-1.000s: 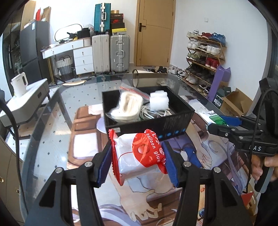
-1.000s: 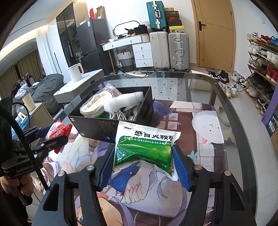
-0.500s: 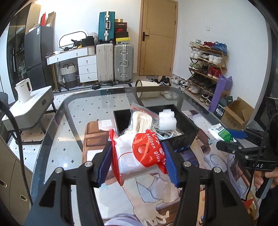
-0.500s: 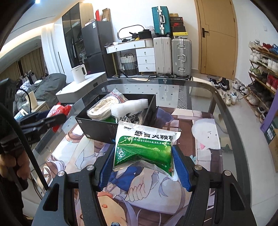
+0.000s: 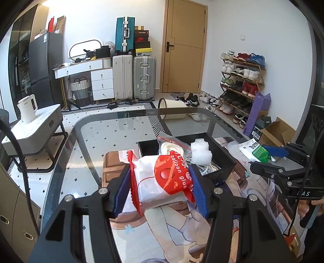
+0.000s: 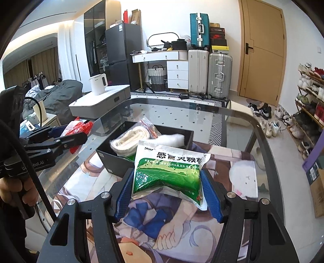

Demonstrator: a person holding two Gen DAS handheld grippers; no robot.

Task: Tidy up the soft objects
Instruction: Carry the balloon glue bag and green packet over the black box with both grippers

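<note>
Both views bright, daylight-lit, colours clean. Left wrist view: strongest light upper left, the wall (image 5: 97,18) near blown out. Right wrist view: a lit ceiling cove glows upper left, the curtained area below it dim. The glass counter (image 5: 121,129) carries sheen and pale reflections; its far edge (image 6: 232,113) mirrors the room. Shadows soft, no hard edges. Heavy fisheye: door (image 6: 261,50) and shoe rack (image 5: 241,81) bow outward, black vignette in all corners. Focus sharp mid-frame, no motion blur; slight softness toward the rim.
</note>
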